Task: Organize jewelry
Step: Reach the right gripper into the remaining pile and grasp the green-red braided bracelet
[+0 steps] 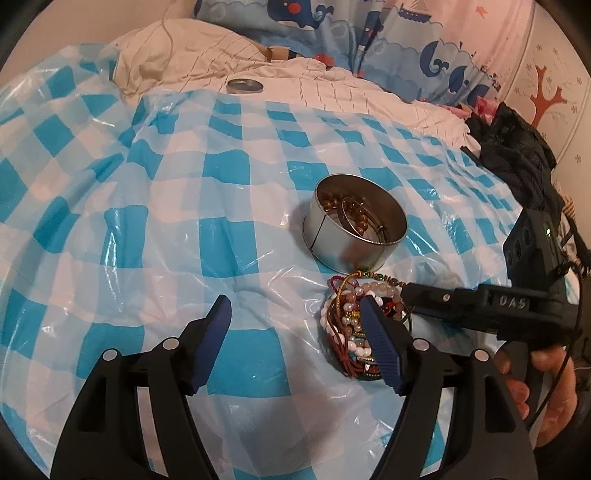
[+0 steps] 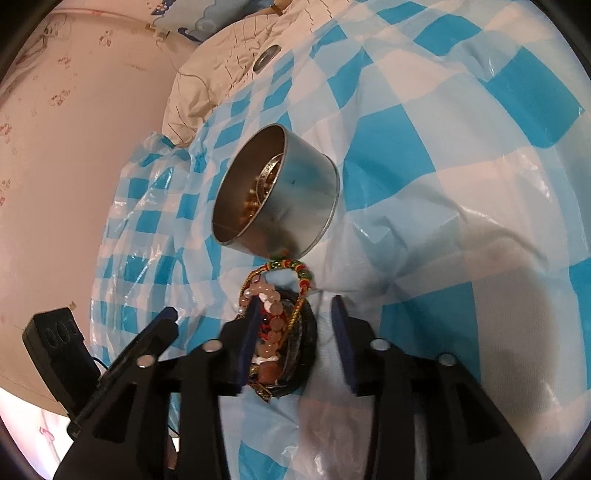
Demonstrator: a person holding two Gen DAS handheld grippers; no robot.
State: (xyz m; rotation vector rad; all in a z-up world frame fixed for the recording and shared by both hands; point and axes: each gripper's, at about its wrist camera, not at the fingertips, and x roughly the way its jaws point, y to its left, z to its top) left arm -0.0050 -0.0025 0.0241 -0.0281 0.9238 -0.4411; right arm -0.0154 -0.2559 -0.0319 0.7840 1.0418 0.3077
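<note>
Both claws angled down, jaws apart: left claw (image 1: 295, 343), right claw (image 2: 295, 343) gripping nothing.

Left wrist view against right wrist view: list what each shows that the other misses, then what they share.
Only the left wrist view shows the hand holding the right gripper, a dark heap of clothes and the whale-print fabric.

Only the right wrist view shows the pale wall and the tin's outer side seen close.

Both show the open metal tin with beads inside, its lid lying far off, the pile of bracelets, the blue checked plastic sheet and the left gripper, open.
</note>
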